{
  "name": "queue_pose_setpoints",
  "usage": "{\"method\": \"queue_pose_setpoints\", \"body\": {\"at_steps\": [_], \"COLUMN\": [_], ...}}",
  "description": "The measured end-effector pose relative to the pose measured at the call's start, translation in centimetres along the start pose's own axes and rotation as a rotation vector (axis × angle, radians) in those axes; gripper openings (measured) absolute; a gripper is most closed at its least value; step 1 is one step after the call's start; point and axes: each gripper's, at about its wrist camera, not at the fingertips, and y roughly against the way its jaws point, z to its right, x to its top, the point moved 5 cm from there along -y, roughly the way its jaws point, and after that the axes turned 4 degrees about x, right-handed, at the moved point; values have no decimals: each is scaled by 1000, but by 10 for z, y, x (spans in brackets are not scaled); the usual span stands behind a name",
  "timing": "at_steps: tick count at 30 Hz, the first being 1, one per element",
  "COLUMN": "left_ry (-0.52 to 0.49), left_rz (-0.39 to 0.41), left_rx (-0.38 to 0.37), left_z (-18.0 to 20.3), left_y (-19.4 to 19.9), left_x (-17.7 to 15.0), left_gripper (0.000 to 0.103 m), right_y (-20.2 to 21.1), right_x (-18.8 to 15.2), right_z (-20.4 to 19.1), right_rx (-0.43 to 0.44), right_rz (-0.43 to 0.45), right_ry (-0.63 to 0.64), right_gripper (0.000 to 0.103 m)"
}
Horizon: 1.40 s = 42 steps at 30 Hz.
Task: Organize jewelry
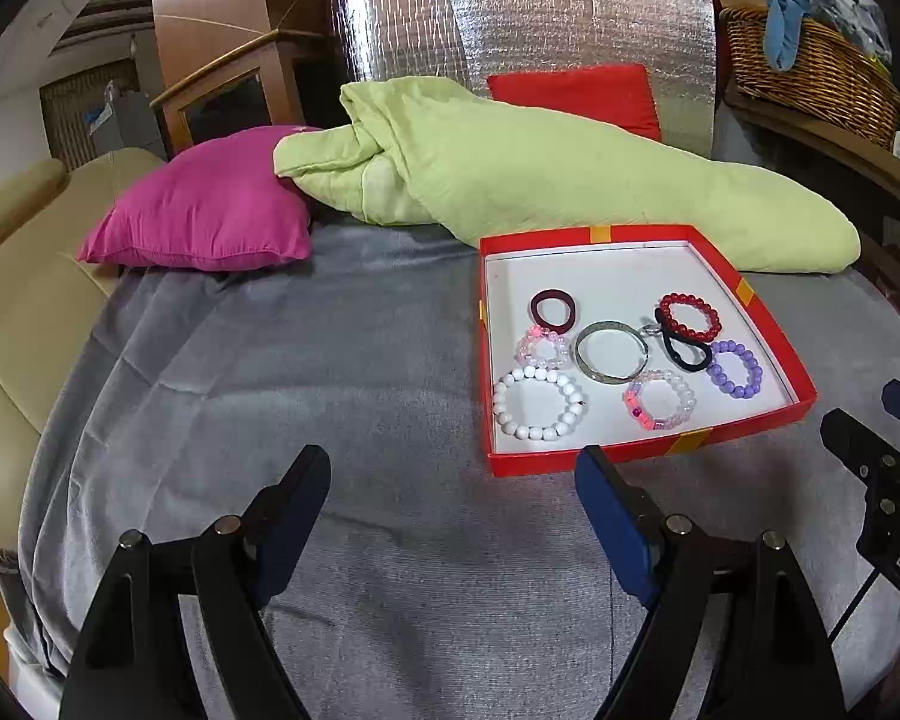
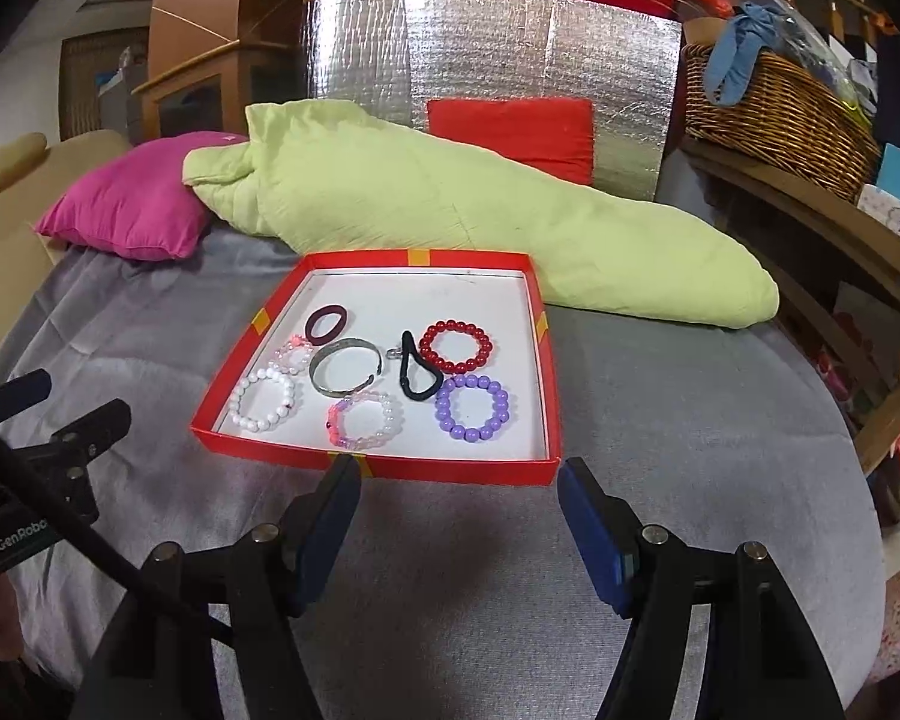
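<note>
Jewelry for sorting lies in a shallow red cardboard box lid with a white floor (image 2: 390, 471), set on a grey velvet bedspread (image 1: 270, 390) just in front of a rolled pale-green quilt (image 2: 450, 210). Both tools hover short of the box's near edge: the left gripper (image 1: 453, 504) and the right gripper (image 2: 459, 504) each hold their blue-padded fingers well apart, gripping nothing. Inside the lid, a white bead bracelet (image 2: 265, 399) sits at the near left, touching a small clear pink bead bracelet (image 2: 294, 354); a silver metal bangle (image 2: 346, 367) rests in the middle, a maroon elastic hair band (image 2: 329, 324) beyond it. A pink-and-clear bead bracelet (image 2: 363, 420) lies near, a black hair tie with a metal ring (image 2: 415, 375) beside a red bead bracelet (image 2: 456, 347), and a purple bead bracelet (image 2: 473, 408) at the near right. Any pick would go best by closing on one bead strand from above, clear of touching neighbours, since the pieces crowd together.
</note>
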Motion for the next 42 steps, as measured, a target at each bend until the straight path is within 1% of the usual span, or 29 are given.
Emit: {"method": "queue_pose_setpoints", "body": {"at_steps": [42], "left_ry": [-6], "left_rz": [-24], "left_rx": [2], "left_z": [8], "left_y": [-4], "left_x": [-2], "left_gripper": [84], "right_y": [-1], "right_x": [-2], "right_z": [16], "right_rx": [6], "right_rz": [-14], "right_ry": [-46], "right_gripper": [72]}}
